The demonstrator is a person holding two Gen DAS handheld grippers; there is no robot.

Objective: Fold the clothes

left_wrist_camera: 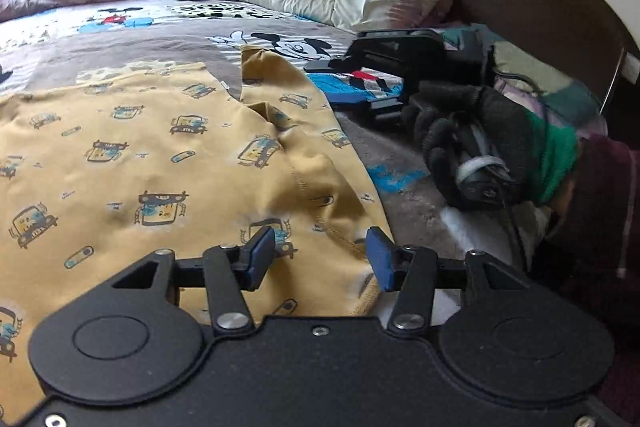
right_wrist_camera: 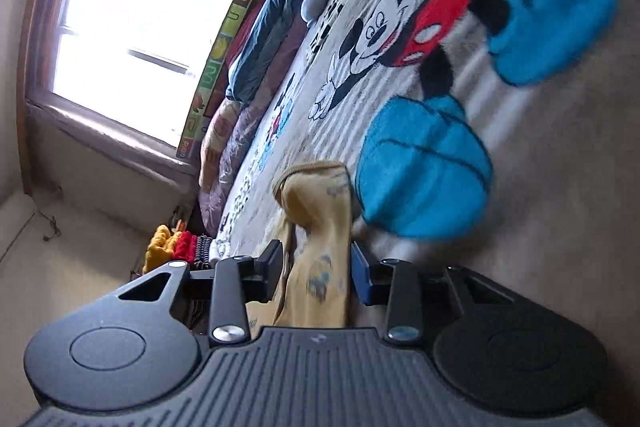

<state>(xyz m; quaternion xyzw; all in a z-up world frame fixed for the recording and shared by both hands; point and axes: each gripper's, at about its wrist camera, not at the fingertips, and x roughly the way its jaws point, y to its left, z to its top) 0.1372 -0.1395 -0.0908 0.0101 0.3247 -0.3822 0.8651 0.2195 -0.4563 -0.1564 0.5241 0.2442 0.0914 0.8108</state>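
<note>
Yellow printed garment spread on the bed, one end of it between my right fingers

The yellow garment (left_wrist_camera: 152,147) lies mostly flat on the cartoon bedspread (left_wrist_camera: 132,39), its near hem under my left gripper (left_wrist_camera: 320,251); those fingers stand partly open, straddling the stitched edge and pressing on nothing; my right gripper (right_wrist_camera: 316,267), rolled on its side, has a bunched yellow end (right_wrist_camera: 316,235) of the same cloth between its jaws, which are part closed; the cloth fills the gap but I cannot tell whether the pads (right_wrist_camera: 276,267) really pinch it; I judge it thin, light knit, limp and prone to sag and crease, not slippery; the seamed hem and corners look the surest places to pinch; my gloved right hand (left_wrist_camera: 472,143) shows beside the garment
</note>
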